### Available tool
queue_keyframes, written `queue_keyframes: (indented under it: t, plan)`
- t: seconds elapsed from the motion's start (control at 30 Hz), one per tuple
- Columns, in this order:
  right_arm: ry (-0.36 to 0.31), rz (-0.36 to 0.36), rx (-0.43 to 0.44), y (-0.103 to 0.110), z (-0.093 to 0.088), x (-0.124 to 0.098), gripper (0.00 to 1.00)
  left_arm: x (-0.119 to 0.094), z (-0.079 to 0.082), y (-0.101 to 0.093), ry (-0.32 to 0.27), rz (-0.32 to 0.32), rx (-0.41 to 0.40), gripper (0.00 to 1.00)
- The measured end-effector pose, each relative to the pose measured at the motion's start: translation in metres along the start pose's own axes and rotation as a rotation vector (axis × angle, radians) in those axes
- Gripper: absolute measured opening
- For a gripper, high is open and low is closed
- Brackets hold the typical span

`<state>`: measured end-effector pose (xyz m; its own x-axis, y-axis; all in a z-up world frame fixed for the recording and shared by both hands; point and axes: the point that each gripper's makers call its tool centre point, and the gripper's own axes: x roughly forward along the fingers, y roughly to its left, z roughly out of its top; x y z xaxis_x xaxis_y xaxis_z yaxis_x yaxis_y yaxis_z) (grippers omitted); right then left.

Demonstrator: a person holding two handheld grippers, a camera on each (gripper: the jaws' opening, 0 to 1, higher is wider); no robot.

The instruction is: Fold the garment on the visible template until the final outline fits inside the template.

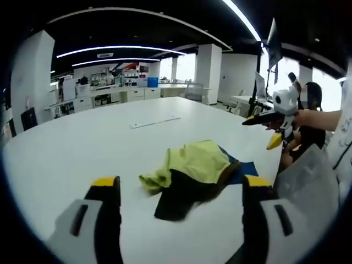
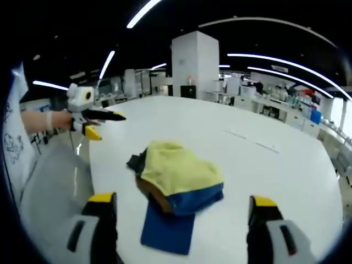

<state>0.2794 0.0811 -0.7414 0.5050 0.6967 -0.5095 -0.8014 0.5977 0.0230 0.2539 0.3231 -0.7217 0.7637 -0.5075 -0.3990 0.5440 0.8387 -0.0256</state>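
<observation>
A crumpled yellow garment [image 1: 192, 159] with dark parts lies heaped on the white table [image 1: 82, 148], partly covering a blue rectangular template [image 1: 246, 170]. In the left gripper view, my left gripper [image 1: 181, 184] stands open just short of the heap, nothing between its jaws. My right gripper [image 1: 261, 132] hovers at the right, off the table's edge, held by a hand. In the right gripper view, the garment [image 2: 176, 170] sits on the far end of the template [image 2: 165, 231]. The right gripper [image 2: 183, 201] is open above the template. The left gripper [image 2: 110, 126] hangs at the left, jaws apart.
A thin pale strip [image 1: 155, 121] lies flat farther out on the table, also seen as the strip [image 2: 250, 140] in the right gripper view. The person's grey clothing [image 2: 55, 181] is against the table's near edge. Office desks and a white pillar [image 2: 195, 66] stand behind.
</observation>
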Motion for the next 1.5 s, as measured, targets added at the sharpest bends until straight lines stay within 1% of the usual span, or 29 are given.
queue_keyframes:
  t: [0.03,0.13,0.27,0.4,0.53,0.63,0.8,1.0,1.13,1.3,1.47,1.5]
  plan:
    - [0.004,-0.008,-0.004,-0.001,0.0,0.0,1.0,0.0,0.0,0.0,-0.002,0.005,0.01,0.91]
    - [0.011,-0.01,-0.006,-0.005,-0.002,0.003,1.0,0.001,-0.001,0.001,0.001,-0.005,0.007,0.91]
    - [0.011,-0.003,-0.003,-0.006,-0.002,0.003,1.0,0.001,-0.003,0.004,0.007,-0.01,0.006,0.92]
    - [0.021,-0.004,-0.006,-0.008,-0.005,0.002,1.0,0.002,-0.005,0.006,0.015,-0.018,0.007,0.96]
    - [0.033,0.004,-0.006,-0.006,-0.006,0.0,1.0,0.001,-0.006,0.006,0.025,-0.03,0.027,0.99]
    - [0.042,0.007,-0.011,-0.008,-0.008,-0.001,1.0,0.002,-0.007,0.005,0.032,-0.042,0.036,0.99]
    - [0.066,0.009,-0.031,-0.01,-0.013,-0.006,1.0,0.003,-0.011,0.005,0.06,-0.052,0.074,0.99]
    - [0.081,-0.001,-0.031,-0.016,-0.018,-0.009,1.0,0.001,-0.015,0.007,0.072,-0.056,0.08,0.99]
    - [0.11,-0.008,-0.056,-0.021,-0.027,-0.012,1.0,-0.001,-0.018,0.009,0.087,-0.06,0.081,0.99]
    - [0.112,0.0,-0.044,-0.024,-0.032,-0.013,1.0,-0.002,-0.021,0.009,0.098,-0.06,0.088,0.97]
    - [0.108,-0.027,-0.066,-0.032,-0.031,-0.013,1.0,0.001,-0.023,0.006,0.104,-0.059,0.11,0.95]
    - [0.105,-0.035,-0.067,-0.033,-0.031,-0.013,1.0,0.001,-0.024,0.007,0.095,-0.055,0.121,0.95]
